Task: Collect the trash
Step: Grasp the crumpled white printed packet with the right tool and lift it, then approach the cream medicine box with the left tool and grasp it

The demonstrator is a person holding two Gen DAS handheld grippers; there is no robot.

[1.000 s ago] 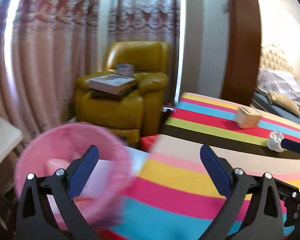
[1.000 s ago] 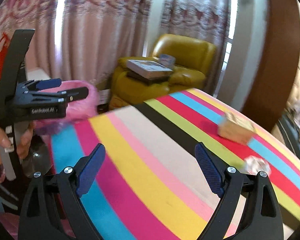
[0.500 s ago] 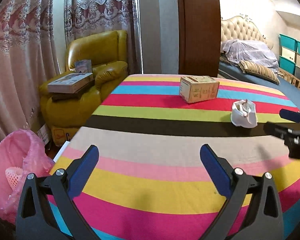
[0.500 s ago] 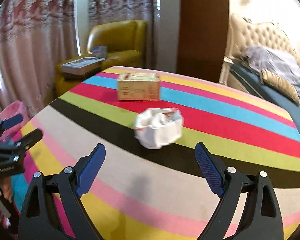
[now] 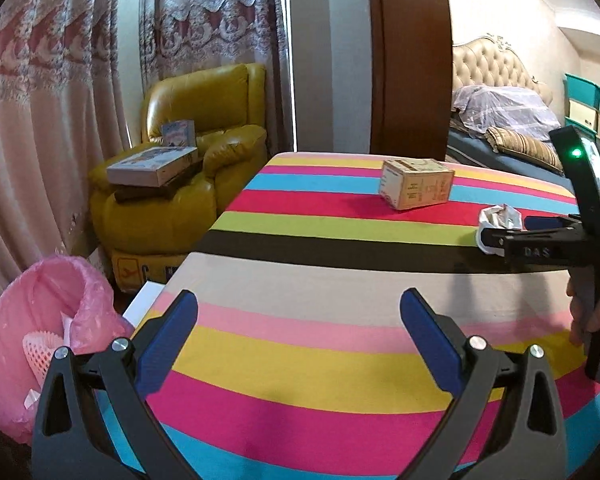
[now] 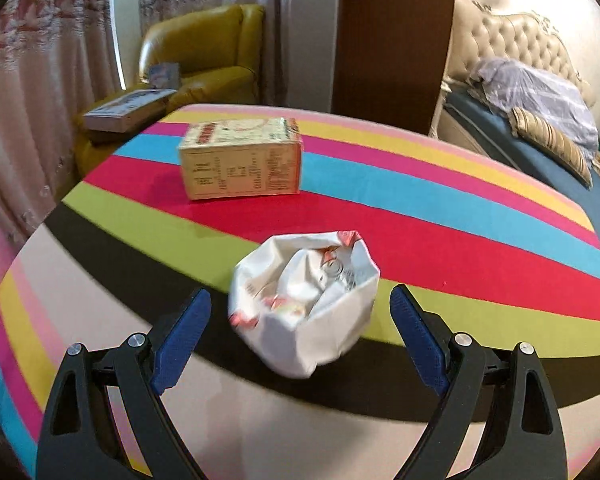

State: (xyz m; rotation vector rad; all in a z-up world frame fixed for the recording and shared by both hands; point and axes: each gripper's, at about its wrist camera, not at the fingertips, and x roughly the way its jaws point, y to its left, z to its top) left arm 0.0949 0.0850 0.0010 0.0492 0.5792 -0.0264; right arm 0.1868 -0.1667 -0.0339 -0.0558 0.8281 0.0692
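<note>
Crumpled wrapper (image 6: 304, 304) at lower centre, just ahead, between spread right gripper (image 6: 300, 320) jaws, untouched. Left gripper (image 5: 298, 340) spread too, empty, farther off.

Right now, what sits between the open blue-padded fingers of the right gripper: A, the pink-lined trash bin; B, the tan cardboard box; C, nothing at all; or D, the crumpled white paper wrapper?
D: in the right wrist view the crumpled white paper wrapper lies on the striped tablecloth between the right gripper pads, untouched, while the tan cardboard box sits farther back.
</note>
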